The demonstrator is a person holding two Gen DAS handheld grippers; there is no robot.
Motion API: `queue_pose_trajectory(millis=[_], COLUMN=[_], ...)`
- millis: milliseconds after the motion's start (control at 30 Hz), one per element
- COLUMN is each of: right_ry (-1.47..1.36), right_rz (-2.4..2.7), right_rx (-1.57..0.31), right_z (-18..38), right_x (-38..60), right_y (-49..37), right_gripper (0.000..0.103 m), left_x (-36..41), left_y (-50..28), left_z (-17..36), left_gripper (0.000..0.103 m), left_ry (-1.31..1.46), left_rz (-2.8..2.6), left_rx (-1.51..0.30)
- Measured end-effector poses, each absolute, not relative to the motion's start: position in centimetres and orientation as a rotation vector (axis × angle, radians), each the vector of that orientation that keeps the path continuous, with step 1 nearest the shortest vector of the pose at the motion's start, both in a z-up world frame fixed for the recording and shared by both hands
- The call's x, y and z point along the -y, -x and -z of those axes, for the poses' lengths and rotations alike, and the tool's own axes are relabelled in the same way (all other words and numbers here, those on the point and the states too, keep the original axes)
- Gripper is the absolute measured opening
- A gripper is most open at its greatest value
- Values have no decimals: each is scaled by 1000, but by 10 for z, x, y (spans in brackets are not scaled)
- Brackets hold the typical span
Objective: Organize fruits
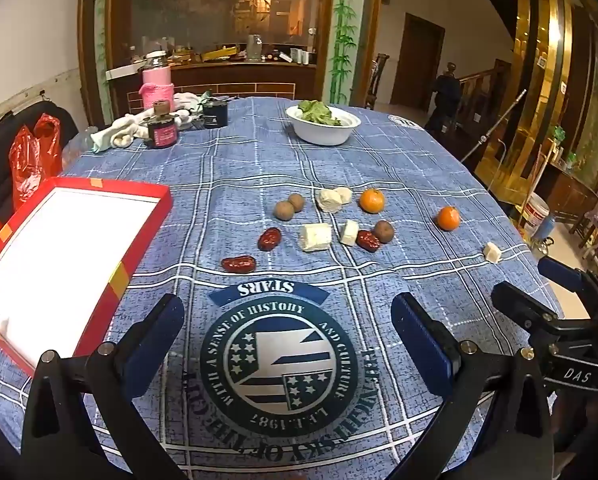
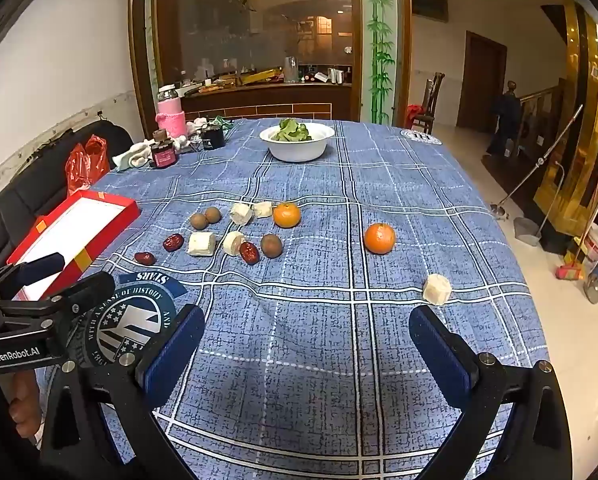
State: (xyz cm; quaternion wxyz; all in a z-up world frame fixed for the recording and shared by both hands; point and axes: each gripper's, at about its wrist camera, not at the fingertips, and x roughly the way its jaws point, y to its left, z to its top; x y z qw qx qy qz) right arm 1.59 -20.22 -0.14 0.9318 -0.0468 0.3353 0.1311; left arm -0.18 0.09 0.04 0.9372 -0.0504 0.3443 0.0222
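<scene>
Fruits lie scattered on the blue checked tablecloth [image 1: 379, 160]. Two oranges [image 1: 371, 200] [image 2: 379, 238] sit right of centre. Three brown round fruits [image 1: 284, 210], red dates [image 1: 270, 238] and several pale cut chunks [image 1: 315, 237] cluster in the middle. One pale chunk [image 2: 437, 289] lies alone near the right edge. A red box with a white inside [image 1: 59, 248] stands open at the left. My left gripper [image 1: 287, 332] is open and empty above the round emblem. My right gripper [image 2: 307, 344] is open and empty, short of the lone chunk.
A white bowl of greens [image 1: 323, 122] stands at the far side. Jars [image 1: 162, 125], a pink-sleeved jar [image 1: 157, 84] and a white cloth [image 1: 123, 132] crowd the far left corner. A red plastic bag [image 1: 31, 160] lies on the dark sofa beyond the left edge.
</scene>
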Motion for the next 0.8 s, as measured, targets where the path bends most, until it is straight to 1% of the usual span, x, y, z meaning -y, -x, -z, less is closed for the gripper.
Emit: queue_pose_trajectory(millis=[267,633,800], right_ry=[42,24,3], right_rz=[-258,-289,-288], right_rx=[-713,-701,-733], right_z=[6,3,6], right_x=[211,201,207], right_y=[-22,-26,-33], right_gripper=[103,103,103], left_x=[-24,-26,-35], left_y=[5,-1,6], left_z=[-4,1,4], left_gripper=[103,103,103], left_ry=[122,123,140], left_rz=[-56,-88,-118], left_rx=[-707,-728,-720])
